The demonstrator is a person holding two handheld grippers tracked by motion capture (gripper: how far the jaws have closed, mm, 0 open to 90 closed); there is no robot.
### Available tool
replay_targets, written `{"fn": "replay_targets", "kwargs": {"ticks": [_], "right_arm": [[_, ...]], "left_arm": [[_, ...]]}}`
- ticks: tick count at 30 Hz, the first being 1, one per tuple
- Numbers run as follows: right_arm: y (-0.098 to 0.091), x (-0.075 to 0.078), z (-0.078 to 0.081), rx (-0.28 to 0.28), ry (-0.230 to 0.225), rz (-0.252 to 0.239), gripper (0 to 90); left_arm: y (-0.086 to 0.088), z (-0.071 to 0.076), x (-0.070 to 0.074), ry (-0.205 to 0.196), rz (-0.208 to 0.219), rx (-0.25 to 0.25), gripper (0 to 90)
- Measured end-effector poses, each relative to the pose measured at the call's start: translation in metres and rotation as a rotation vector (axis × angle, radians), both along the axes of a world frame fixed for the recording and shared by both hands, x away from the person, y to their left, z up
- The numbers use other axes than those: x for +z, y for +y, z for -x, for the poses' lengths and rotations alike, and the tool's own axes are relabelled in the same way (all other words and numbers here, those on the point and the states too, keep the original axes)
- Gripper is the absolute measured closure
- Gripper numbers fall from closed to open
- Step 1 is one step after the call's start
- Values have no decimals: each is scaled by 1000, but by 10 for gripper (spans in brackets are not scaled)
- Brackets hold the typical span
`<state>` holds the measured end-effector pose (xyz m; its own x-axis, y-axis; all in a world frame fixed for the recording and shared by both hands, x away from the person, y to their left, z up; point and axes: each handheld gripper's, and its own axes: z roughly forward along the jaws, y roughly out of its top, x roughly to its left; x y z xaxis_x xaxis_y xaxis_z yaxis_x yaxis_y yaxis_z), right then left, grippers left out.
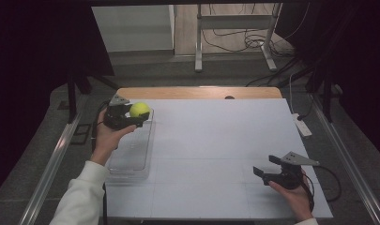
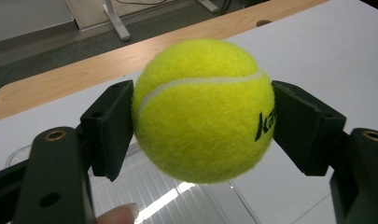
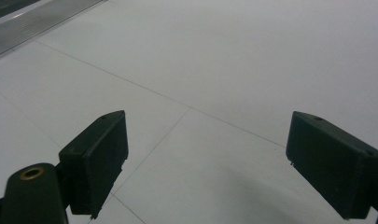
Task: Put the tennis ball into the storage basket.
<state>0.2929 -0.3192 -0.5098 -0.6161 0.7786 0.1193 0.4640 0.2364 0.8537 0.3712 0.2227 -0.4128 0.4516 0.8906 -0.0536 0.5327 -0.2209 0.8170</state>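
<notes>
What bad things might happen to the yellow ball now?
The tennis ball is held in the air by the left hand-held gripper, pinched only at its two sides, so it might squirt out. It hangs over the far end of the clear plastic box, near the rim; dropped there, it may bounce off and roll across the white table. The right hand-held gripper is open and far away, probably too far to catch it.
</notes>
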Motion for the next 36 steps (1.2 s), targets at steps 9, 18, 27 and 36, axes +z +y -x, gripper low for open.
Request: {"fn": "replay_targets", "kwargs": {"ticks": [9, 18, 27, 36], "right_arm": [[0, 0, 0, 3, 0, -1, 128], [0, 0, 0, 3, 0, 1, 128], [0, 0, 0, 3, 1, 2, 128], [1, -1, 0, 4, 0, 3, 128]], "left_arm": [[9, -5, -1, 10, -2, 36, 264], [18, -13, -10, 42, -14, 83, 263], [26, -22, -20, 76, -38, 123, 263], [29, -31, -28, 102, -56, 154, 262]]}}
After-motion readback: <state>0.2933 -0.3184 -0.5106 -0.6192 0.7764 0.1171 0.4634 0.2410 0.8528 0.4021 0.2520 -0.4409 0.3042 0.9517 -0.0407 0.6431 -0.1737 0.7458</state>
